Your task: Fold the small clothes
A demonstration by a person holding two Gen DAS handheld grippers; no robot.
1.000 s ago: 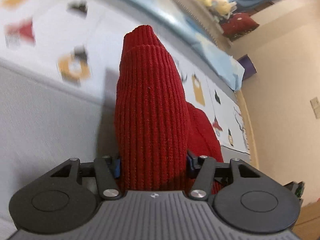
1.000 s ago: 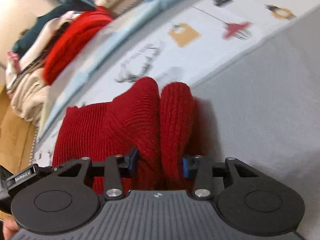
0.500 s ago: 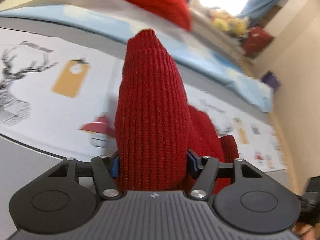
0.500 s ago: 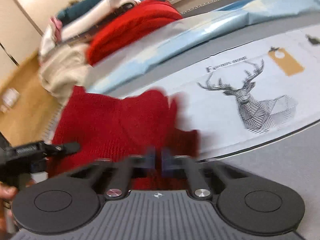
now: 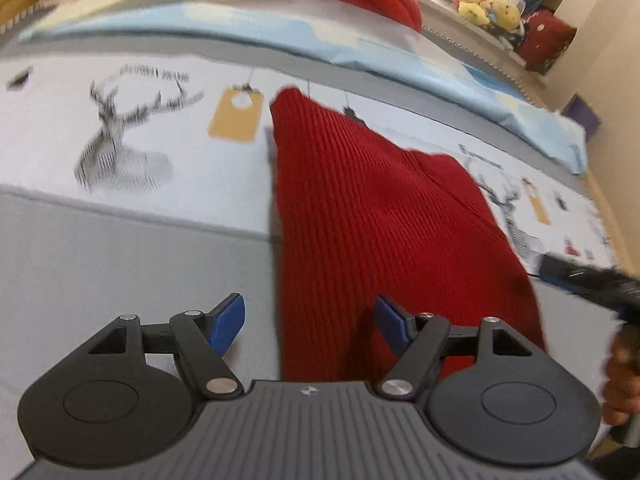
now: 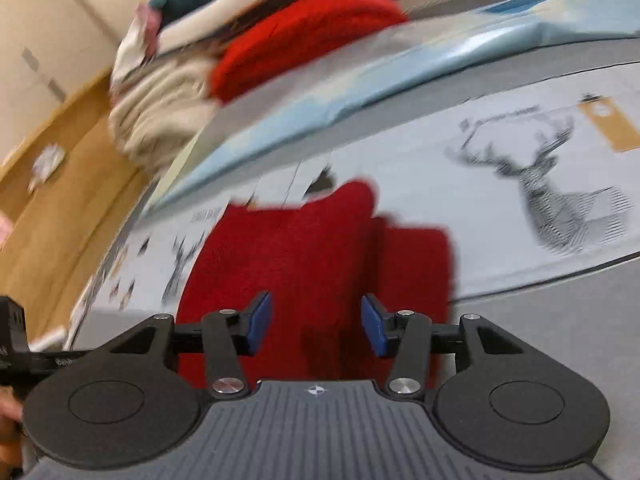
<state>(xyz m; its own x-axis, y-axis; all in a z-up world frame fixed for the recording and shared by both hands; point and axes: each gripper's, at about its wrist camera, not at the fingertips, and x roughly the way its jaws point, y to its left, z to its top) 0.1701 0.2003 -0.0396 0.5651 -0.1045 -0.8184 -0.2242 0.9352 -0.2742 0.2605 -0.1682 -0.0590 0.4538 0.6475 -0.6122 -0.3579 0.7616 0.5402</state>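
A small red ribbed knit garment (image 5: 360, 220) lies folded flat on the grey and white printed bed cover (image 5: 120, 248). My left gripper (image 5: 310, 322) is open above its near edge, blue pads apart, holding nothing. In the right wrist view the same red garment (image 6: 320, 256) lies below my right gripper (image 6: 316, 324), which is also open and empty. The other gripper shows as a dark blur at the right edge of the left wrist view (image 5: 592, 280).
A pile of clothes, red (image 6: 300, 40), cream (image 6: 160, 108) and teal, sits at the back of the bed. A light blue sheet (image 5: 360, 40) runs along the far side. Stuffed toys (image 5: 484, 0) sit on a ledge. A deer print (image 6: 560, 192) marks the cover.
Both grippers held the red garment bunched up between their pads; now both have opened and let go. The garment has dropped and lies flat on the cover.
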